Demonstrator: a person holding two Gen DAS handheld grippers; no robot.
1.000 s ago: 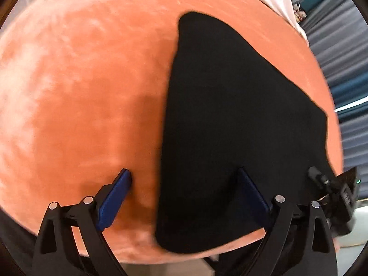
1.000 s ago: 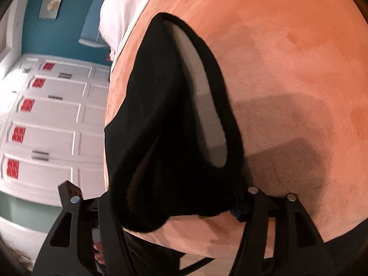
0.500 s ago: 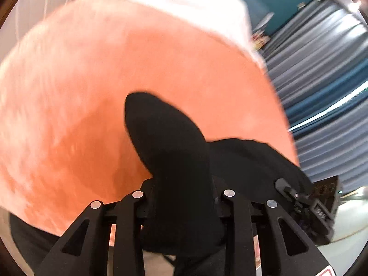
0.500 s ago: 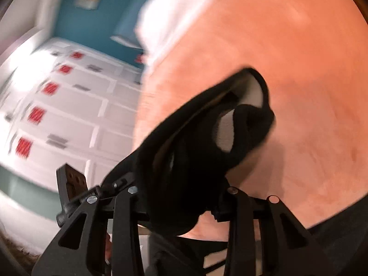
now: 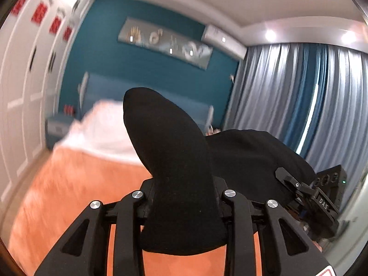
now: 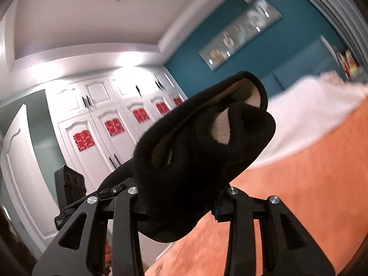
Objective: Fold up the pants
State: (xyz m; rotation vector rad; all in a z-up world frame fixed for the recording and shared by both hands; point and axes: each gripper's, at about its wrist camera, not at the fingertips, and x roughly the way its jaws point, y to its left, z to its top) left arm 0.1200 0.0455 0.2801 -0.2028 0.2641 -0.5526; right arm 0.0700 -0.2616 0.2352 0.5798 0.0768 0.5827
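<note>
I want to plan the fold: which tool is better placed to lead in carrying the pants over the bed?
Neither clearly. The left tool and the right tool are both shut on the black pants, lifted above the orange bedspread. Probably they should move together.

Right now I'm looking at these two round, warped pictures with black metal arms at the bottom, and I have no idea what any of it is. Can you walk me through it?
There is no robot here. A person holds a two-finger clamp tool in each hand, and each tool carries a wide-angle camera that looks forward along its fingers, which is why the pictures look round and bent.

One picture comes from the left gripper, the other from the right gripper. Both are shut on the same black pants, lifted above a bed with an orange blanket. In the right view you can see the pants' pale fleecy lining. Each camera also catches the other tool at its edge.

Behind are a teal wall, white wardrobe doors and grey curtains.
</note>
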